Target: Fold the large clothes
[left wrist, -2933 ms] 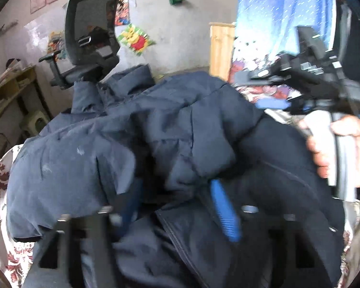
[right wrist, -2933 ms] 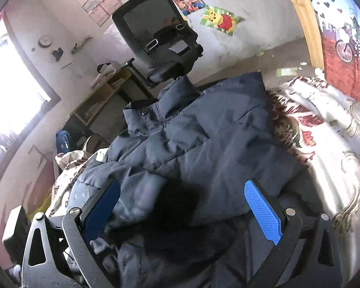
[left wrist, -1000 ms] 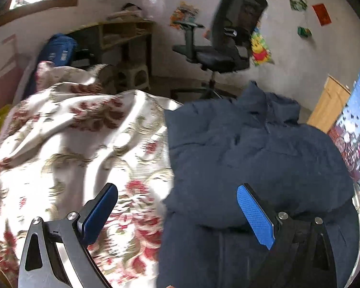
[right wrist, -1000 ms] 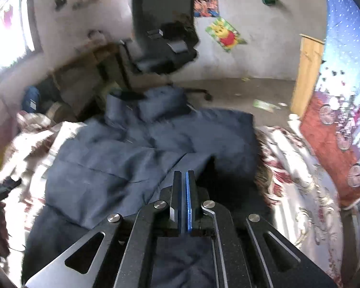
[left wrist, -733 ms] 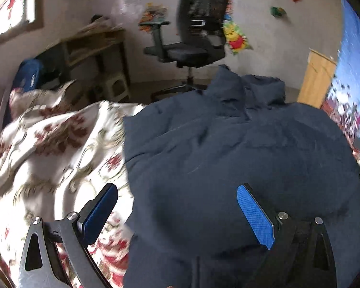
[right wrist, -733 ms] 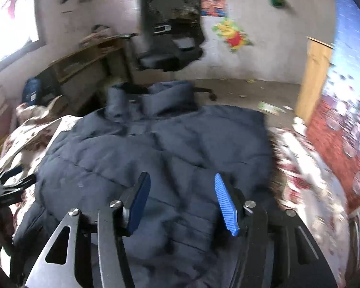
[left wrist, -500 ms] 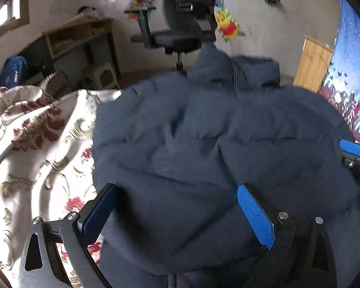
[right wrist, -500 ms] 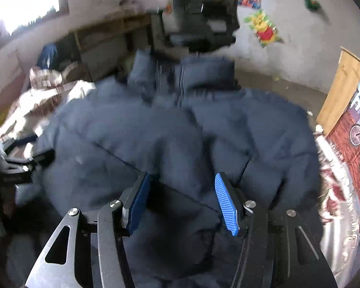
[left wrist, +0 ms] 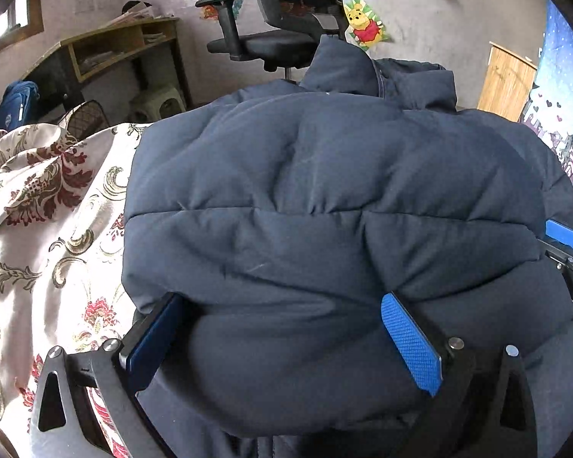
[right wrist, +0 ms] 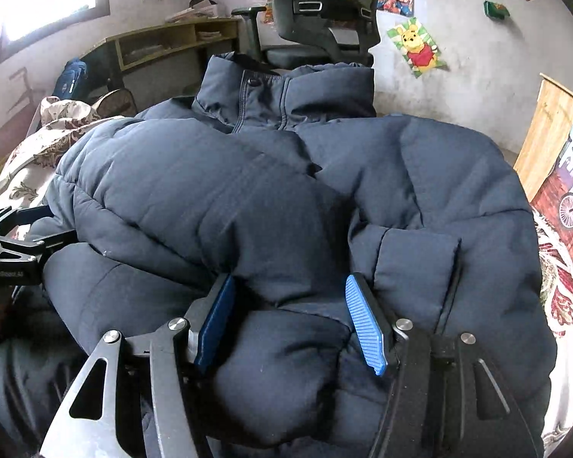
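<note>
A dark navy puffer jacket (left wrist: 324,198) lies on a floral bedspread (left wrist: 46,236), sleeves folded in over its front, collar (right wrist: 286,91) at the far end. My left gripper (left wrist: 282,328) is open, its blue pads either side of a bulge of the jacket's near hem on the left. My right gripper (right wrist: 290,316) is open with a narrower gap, its jaws set around a fold of the near hem beside the folded sleeve cuff (right wrist: 416,263). The right gripper also shows at the right edge of the left wrist view (left wrist: 565,244), and the left gripper at the left edge of the right wrist view (right wrist: 15,236).
A black office chair (left wrist: 286,34) stands just beyond the bed's far end. A wooden desk (left wrist: 122,53) with a blue backpack (left wrist: 15,103) is at the far left. A wooden cabinet (left wrist: 508,80) and a patterned cloth (right wrist: 569,206) are on the right.
The sleeves have been folded in over the jacket's front. Both grippers have come down to the jacket's near hem. The right gripper, shut a second ago, is now open.
</note>
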